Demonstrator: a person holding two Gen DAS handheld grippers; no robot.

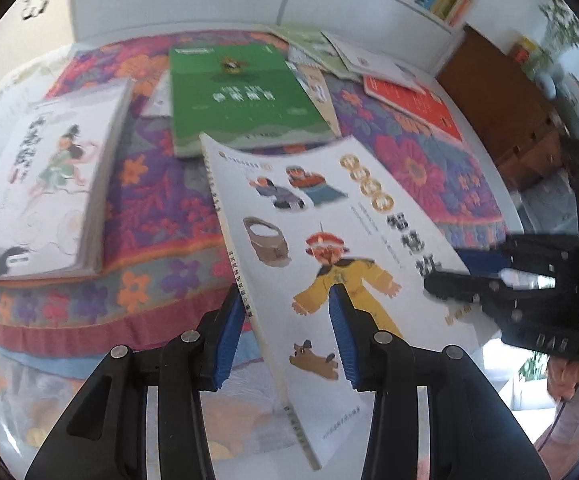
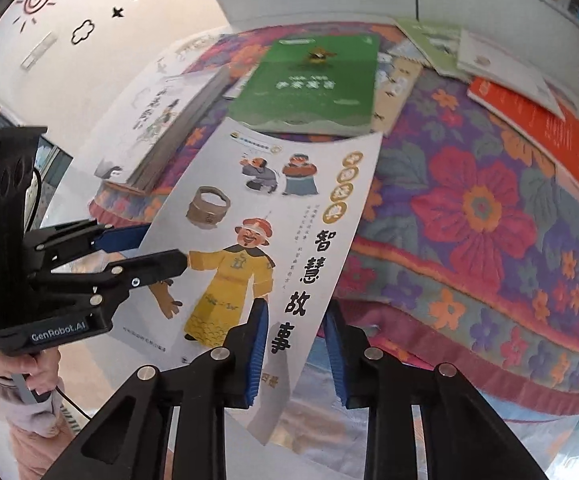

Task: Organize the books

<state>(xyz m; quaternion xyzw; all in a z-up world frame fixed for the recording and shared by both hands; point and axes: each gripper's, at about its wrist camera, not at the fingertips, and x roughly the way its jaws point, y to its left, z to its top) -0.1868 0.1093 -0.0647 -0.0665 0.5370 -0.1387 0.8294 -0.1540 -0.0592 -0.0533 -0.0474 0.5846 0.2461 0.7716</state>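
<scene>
White storybook (image 1: 329,232), yellow-robed figure on cover: lifted, tilted above floral cushion (image 1: 161,200). Left gripper (image 1: 285,332) straddles its spine edge; right gripper (image 2: 295,344) clamps opposite edge. Both point steeply downward. Green book (image 1: 245,96) lies behind.

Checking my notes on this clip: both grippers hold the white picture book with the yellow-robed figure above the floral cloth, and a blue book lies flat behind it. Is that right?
One thing is off: the book lying flat behind is green, not blue, as the right wrist view shows. The rest stands: the left gripper and right gripper both hold the white picture book above the floral cloth.
</scene>
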